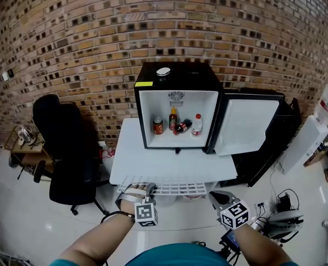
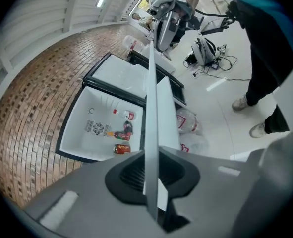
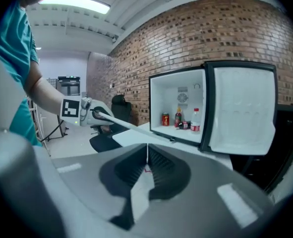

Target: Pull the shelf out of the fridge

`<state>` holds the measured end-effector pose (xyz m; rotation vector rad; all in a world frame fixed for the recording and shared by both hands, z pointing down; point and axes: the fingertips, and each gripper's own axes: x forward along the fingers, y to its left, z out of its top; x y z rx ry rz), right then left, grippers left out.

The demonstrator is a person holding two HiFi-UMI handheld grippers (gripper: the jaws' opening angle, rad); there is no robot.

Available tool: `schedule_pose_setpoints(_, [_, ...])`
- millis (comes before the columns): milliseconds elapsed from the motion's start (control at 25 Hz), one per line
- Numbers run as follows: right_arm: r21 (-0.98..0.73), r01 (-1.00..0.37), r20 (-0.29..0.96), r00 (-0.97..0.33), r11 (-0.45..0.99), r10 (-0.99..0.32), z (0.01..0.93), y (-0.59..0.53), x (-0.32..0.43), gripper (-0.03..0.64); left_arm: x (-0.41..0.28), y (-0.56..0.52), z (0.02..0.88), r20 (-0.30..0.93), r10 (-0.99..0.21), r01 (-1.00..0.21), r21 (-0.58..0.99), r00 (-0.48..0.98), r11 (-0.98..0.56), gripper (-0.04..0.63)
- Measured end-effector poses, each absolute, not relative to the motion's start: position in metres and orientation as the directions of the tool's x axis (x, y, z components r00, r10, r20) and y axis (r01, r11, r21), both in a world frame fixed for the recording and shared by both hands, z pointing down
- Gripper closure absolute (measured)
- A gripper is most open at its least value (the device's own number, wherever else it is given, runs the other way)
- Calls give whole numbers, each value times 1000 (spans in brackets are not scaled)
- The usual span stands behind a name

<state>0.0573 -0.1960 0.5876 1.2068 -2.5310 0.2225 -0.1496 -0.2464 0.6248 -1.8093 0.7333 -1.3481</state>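
Observation:
The black mini fridge (image 1: 177,73) stands open on a white table (image 1: 152,159), its door (image 1: 247,123) swung to the right. The white wire shelf (image 1: 177,189) is outside the fridge, held level over the table's front edge. My left gripper (image 1: 147,190) is shut on its left end and my right gripper (image 1: 216,195) on its right end. In the left gripper view the shelf (image 2: 151,108) runs edge-on from my jaws (image 2: 153,182) up to the other gripper (image 2: 168,14). In the right gripper view the shelf (image 3: 131,125) runs as a thin bar toward the left gripper (image 3: 89,114).
A red can (image 1: 158,126), two dark bottles (image 1: 177,123) and a white bottle (image 1: 197,124) sit on the fridge floor. A black office chair (image 1: 69,148) stands left of the table. Cables and gear (image 1: 280,209) lie on the floor at right. A brick wall is behind.

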Motion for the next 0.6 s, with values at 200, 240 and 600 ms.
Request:
schedule_pose_setpoints(200, [-5, -791, 363, -572, 612, -736, 587, -151, 69, 609, -145, -186, 643, 571, -763, -1, -800, 304, -599, 567])
schedule_pose_setpoints(240, [-7, -793, 361, -571, 610, -738, 587, -142, 76, 609, -140, -175, 646, 575, -760, 6, -799, 302, -602, 566])
schedule_pose_setpoints(600, [-4, -739, 364, -628, 674, -687, 588, -49, 137, 609, -68, -64, 677, 624, -733, -28, -756, 272, -654, 566])
